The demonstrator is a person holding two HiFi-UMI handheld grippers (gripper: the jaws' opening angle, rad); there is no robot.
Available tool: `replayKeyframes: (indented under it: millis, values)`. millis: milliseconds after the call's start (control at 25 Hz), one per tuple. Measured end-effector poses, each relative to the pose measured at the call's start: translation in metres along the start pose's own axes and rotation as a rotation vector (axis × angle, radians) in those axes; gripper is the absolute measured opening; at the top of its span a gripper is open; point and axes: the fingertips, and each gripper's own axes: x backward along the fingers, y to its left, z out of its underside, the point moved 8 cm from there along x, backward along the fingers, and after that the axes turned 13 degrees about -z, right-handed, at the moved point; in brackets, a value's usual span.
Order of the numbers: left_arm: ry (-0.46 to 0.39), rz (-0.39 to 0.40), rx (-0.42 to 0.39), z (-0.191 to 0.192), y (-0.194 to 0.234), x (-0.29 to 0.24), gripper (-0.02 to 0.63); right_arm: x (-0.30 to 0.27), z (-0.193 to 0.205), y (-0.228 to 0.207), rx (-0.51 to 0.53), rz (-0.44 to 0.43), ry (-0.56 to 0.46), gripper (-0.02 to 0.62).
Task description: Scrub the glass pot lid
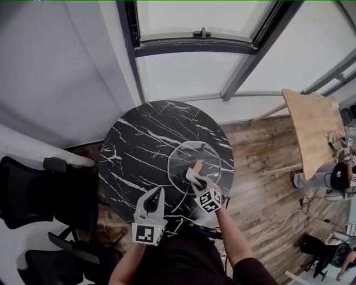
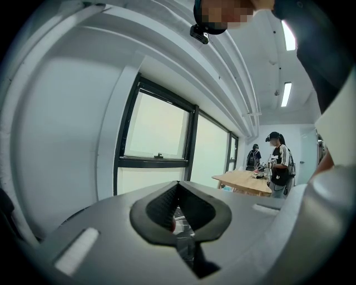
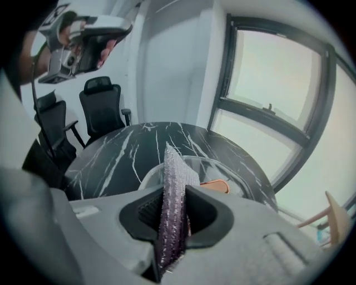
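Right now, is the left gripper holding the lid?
No, the left gripper has its jaws shut on nothing, and the lid lies on the table.

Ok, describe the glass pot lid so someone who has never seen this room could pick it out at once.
Start at the round black marble table under the window. On its near right part lies the glass pot lid, just ahead of the right gripper, which clamps a purple scrubbing cloth. It is the only see-through disc there, with an orange-tan handle at its centre.
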Motion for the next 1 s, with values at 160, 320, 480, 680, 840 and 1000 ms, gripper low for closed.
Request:
replayKeyframes:
  millis: [160,320,480,680,840,1000]
  values:
    - [-0.015,0.002,-0.011,-0.005,-0.004,0.005,0.003,0.01,-0.002,0.007,-0.108,-0.065,-0.089,0.071]
    - [-0.037,0.003,-0.006,-0.012,-0.01,0.007,0.003,0.039,-0.024,0.008,-0.17,-0.028,-0.237,0.071]
    - [-0.149,-0.035,0.01,-0.044,-0.015,0.014,0.003,0.088,-0.064,0.008,-0.264,0.085,-0.476,0.071]
    - [-0.218,-0.019,-0.017,-0.088,-0.022,0.014,0.003,0.16,-0.12,0.016,-0.269,0.23,-0.699,0.072]
    - [-0.219,0.055,0.032,-0.105,-0.028,0.015,0.003,0.207,-0.146,0.035,-0.213,0.36,-0.793,0.072]
    - [-0.13,0.057,0.002,-0.097,-0.029,0.025,0.003,0.221,-0.148,0.055,-0.257,0.364,-0.833,0.072]
